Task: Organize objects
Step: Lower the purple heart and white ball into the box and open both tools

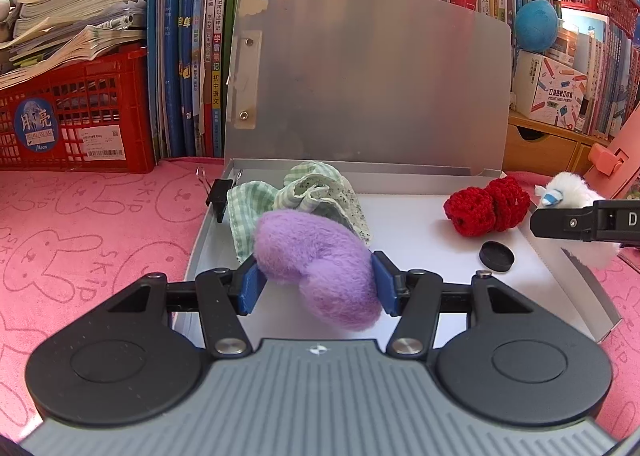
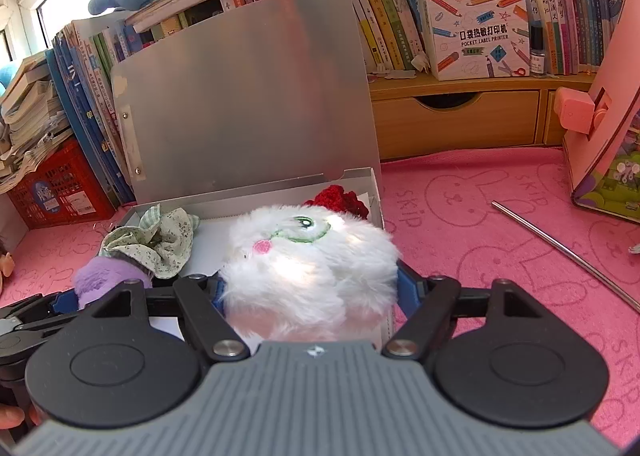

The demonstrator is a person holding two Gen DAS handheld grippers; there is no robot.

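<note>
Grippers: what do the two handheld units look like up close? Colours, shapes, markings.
Both match. Left gripper and right gripper: ribbed grey body with a small white mark at the front centre, two round black discs on either side, black linkage arms with silver rivets, blue pads on the fingers. No cables or sleeves show.

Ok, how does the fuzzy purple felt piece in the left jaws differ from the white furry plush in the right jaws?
The fuzzy purple felt piece is plain lilac; the white furry plush carries an embroidered green eye and pink cheek. The purple piece is two-lobed with short, dense fuzz, the white plush rounder with long fur. The white plush also fills its jaws more fully. Both are soft, each clamped and held over the open grey box.
</note>
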